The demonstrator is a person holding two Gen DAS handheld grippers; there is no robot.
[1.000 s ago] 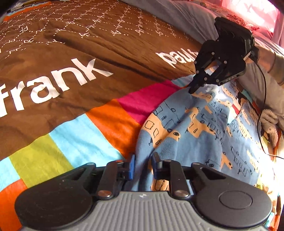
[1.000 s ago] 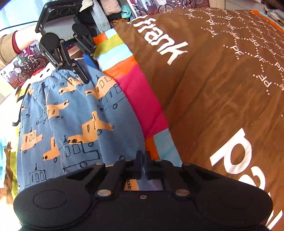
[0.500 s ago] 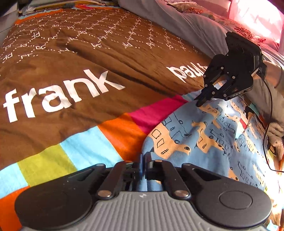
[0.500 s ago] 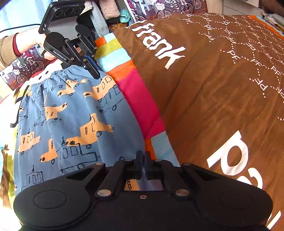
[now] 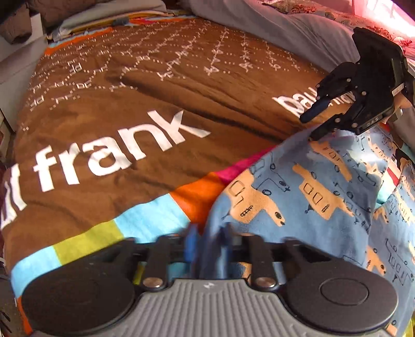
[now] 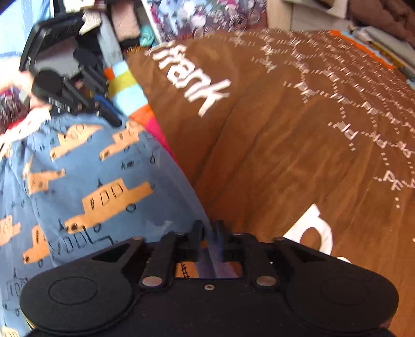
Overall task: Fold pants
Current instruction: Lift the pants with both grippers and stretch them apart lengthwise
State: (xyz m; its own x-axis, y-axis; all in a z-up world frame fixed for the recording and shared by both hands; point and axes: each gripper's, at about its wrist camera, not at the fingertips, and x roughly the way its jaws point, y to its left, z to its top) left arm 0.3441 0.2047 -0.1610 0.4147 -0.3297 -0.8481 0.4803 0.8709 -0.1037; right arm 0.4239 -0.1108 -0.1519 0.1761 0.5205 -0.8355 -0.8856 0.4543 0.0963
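Observation:
Blue pants (image 5: 298,194) with orange car prints lie spread on the brown "frank" blanket (image 5: 155,90). My left gripper (image 5: 207,241) sits at their near edge; its jaws are opening, and a fold of blue cloth stands loose between the parted fingers. My right gripper (image 5: 311,123) hovers at the far corner, jaws opening, its lower finger just touching the cloth. In the right wrist view, the right gripper (image 6: 208,233) has the hem of the pants (image 6: 90,168) between its separated fingers, and the left gripper (image 6: 110,111) stands with its fingers apart at the opposite corner.
The blanket (image 6: 285,142) has a striped colour border (image 5: 90,241) under the pants' edge. Grey bedding (image 5: 285,28) lies beyond the blanket. A hand (image 6: 13,80) holds the left gripper. Clutter (image 6: 181,15) sits past the bed's end.
Both grippers were shut on the pants' edge and now have their jaws parted, letting go of the cloth. Both cameras have tilted, so more of the blanket shows.

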